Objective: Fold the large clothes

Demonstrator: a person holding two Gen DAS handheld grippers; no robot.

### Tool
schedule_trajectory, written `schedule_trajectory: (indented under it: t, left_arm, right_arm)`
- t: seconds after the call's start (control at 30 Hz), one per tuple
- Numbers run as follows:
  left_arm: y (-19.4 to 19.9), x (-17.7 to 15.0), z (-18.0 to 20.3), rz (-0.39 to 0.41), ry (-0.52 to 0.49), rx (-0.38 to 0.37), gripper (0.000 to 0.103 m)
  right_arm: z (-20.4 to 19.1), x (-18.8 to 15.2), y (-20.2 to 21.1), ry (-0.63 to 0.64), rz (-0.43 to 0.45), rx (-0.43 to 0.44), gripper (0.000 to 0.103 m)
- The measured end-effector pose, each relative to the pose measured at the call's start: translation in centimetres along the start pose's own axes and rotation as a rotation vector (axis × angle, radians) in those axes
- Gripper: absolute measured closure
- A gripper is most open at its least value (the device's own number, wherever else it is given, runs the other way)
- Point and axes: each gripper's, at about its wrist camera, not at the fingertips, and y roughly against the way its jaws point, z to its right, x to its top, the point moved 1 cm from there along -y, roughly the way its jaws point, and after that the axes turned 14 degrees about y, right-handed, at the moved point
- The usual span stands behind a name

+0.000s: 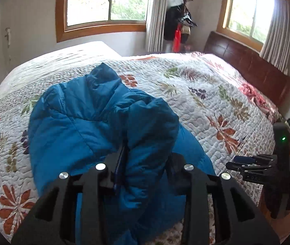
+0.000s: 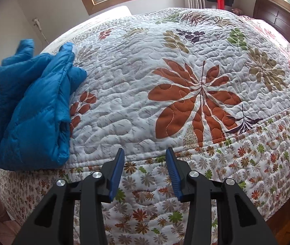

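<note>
One blue puffer jacket [image 1: 96,122] lies on one quilted bed [image 1: 206,94]. Two windows [image 1: 106,2] show, at eleven and one o'clock. Two grippers: left gripper [image 1: 147,163], right gripper [image 2: 145,161]. Perhaps one coat rack [image 1: 182,20].

Blue jacket [image 1: 79,126] on quilted bed [image 1: 206,94]

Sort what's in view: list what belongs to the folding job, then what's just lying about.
Job:
- blue puffer jacket
- left gripper, jacket bunched between its fingers
- right gripper, holding nothing
- quilted bed cover, the work surface

Lying about:
- clothes on coat rack
- curtains
- headboard
</note>
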Motion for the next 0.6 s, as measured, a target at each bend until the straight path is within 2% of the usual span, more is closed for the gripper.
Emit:
schedule_trajectory:
  t: [0.07, 0.17, 0.33, 0.4, 0.5, 0.6]
  left_arm:
    - [-2.2, -1.3, 0.6, -0.015, -0.051, 0.032, 0.065]
    - [-2.9, -2.6, 0.6, 0.002, -0.086, 0.055, 0.063]
    - [-1.3, -2.1, -0.6, -0.009, -0.018, 0.017, 0.063]
    - [0.0, -2.0, -1.2, -0.009, 0.007, 0.002, 0.063]
    - [2.2, -1.6, -2.7, -0.026, 0.091, -0.056, 0.061]
    - [4.3, -1.7, -4.0, -0.032, 0.145, -0.074, 0.057]
  right_arm:
    - [-0.1, 0.0, -0.1, -0.003, -0.005, 0.001, 0.057]
    - [-0.1, 0.1, -0.4, 0.001, -0.015, 0.002, 0.056]
    - [-0.4, 0.9, -0.5, 0.013, -0.027, -0.014, 0.055]
    - [-1.0, 1.3, -0.3, 0.026, -0.021, 0.004, 0.056]
    - [-2.4, 2.1, 0.5, 0.068, 0.000, 0.009, 0.056]
    - [-4.2, 3.0, 2.0, 0.113, 0.035, 0.022, 0.056]
